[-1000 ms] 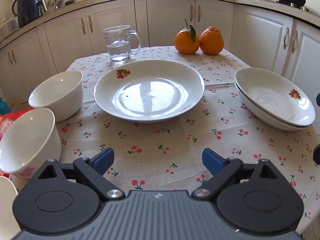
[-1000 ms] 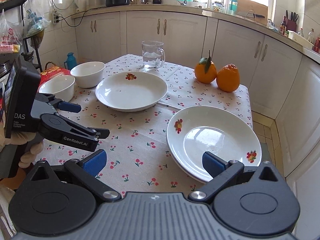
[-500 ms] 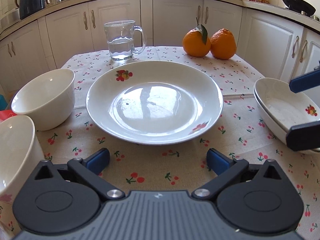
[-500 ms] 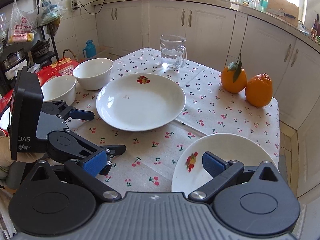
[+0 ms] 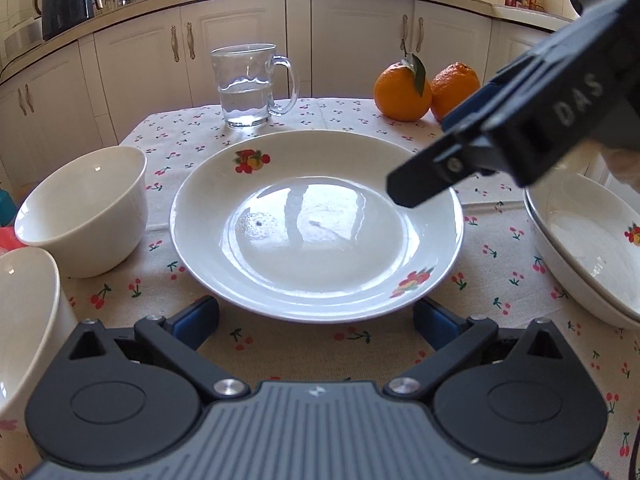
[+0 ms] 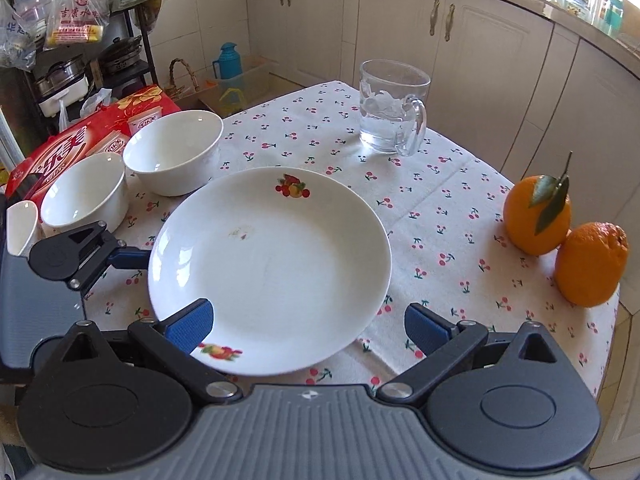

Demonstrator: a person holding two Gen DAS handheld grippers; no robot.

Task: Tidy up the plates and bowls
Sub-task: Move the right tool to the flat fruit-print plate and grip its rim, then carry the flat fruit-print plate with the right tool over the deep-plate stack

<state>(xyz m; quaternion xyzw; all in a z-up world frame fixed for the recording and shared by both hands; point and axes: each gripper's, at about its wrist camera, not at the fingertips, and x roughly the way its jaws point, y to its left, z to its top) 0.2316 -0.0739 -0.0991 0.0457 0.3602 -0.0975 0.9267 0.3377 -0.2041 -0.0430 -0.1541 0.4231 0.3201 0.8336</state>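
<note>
A large white plate (image 5: 316, 232) with fruit prints lies mid-table; it also shows in the right wrist view (image 6: 272, 264). My left gripper (image 5: 316, 320) is open, its fingers at the plate's near rim on either side. My right gripper (image 6: 308, 326) is open at the plate's right rim, its left finger over the rim; it shows in the left wrist view (image 5: 436, 160) above the plate. Two stacked plates (image 5: 588, 248) sit at the right. Two white bowls (image 5: 88, 208) (image 5: 20, 328) stand at the left, also in the right wrist view (image 6: 176, 148) (image 6: 84, 196).
A glass mug (image 5: 252, 84) of water stands behind the plate. Two oranges (image 5: 424, 88) sit at the back right, near the table edge (image 6: 608, 320). A red box (image 6: 80, 140) lies left of the bowls. Cabinets ring the table.
Both grippers have moved in to the middle plate. The left one has closed the gap to its near rim; the right one has swung left from the stacked plates over the plate's right rim.
</note>
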